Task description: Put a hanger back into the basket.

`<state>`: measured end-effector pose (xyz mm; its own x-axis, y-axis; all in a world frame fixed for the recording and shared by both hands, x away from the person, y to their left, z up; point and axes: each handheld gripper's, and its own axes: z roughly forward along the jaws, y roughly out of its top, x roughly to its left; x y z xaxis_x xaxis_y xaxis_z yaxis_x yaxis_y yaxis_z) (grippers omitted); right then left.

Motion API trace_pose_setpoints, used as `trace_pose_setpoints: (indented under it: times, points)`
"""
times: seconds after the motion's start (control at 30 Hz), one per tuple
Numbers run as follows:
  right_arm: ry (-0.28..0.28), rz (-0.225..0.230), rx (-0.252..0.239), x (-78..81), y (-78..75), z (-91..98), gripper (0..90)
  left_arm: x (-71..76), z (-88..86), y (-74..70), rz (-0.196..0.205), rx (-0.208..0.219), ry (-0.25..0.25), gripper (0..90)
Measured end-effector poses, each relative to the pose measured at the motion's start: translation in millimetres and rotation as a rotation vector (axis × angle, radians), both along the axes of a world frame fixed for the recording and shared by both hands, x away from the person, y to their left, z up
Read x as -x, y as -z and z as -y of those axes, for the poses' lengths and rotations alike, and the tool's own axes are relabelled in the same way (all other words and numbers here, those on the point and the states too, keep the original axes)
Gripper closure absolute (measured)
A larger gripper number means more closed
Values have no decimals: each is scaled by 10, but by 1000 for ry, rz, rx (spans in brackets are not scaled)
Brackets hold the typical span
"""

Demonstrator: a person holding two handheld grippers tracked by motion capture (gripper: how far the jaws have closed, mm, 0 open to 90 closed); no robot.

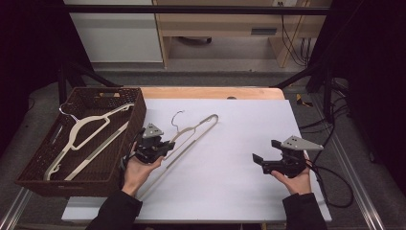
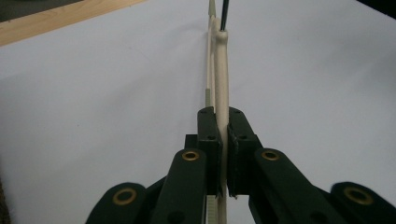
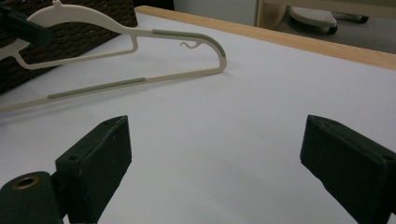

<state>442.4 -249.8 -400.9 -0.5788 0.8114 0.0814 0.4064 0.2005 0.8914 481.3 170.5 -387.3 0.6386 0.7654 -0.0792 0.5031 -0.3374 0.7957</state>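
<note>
Left claw (image 2: 223, 140) is clamped tight on the cream clothes hanger (image 1: 191, 132), both black pads pinching the thin plastic arm edge-on in the left gripper view, the hanger running straight away from the jaws over the white sheet. From the high view that grip sits on the near shoulder of the hanger, just beside the wicker basket (image 1: 136, 117), with the wire hook (image 1: 178, 116) pointing toward the far side of the bench (image 1: 210, 92). The far end of the hanger looks to be resting on or just above the sheet; hard to call which.

Over to the right claw (image 3: 215, 154): jaws spread wide, nothing between them, hovering above bare white sheet (image 1: 230, 163) well apart from the hanger. In its own camera the hanger lies ahead at upper left, the basket's dark weave behind it.

Inside the basket, one more cream hanger (image 1: 86, 136) already lies flat on the bottom.

Progress, as I read it: one hanger is stowed, the second is gripped and sits right at the basket's edge. What's left would be carrying it over the rim, setting it down beside the first, and releasing. The right claw has no job yet.
</note>
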Motion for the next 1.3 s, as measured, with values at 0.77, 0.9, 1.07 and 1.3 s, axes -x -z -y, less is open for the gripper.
trace_pose_setpoints:
  times: [0.77, 0.9, 1.07, 1.3]
  points:
    - [12, 30, -19, 38, -61, 62, 77, 491, -412, -875, 188, 187, 110, 863]
    - [4, 36, -13, 48, -72, 61, 70, 492, -493, -985, 204, 190, 120, 863]
    - [17, 53, -21, 61, -89, 68, 59, 423, -585, -1169, 222, 160, 161, 863]
    - [25, 67, -27, 76, -106, 91, 43, 268, -751, -1348, 211, 131, 178, 863]
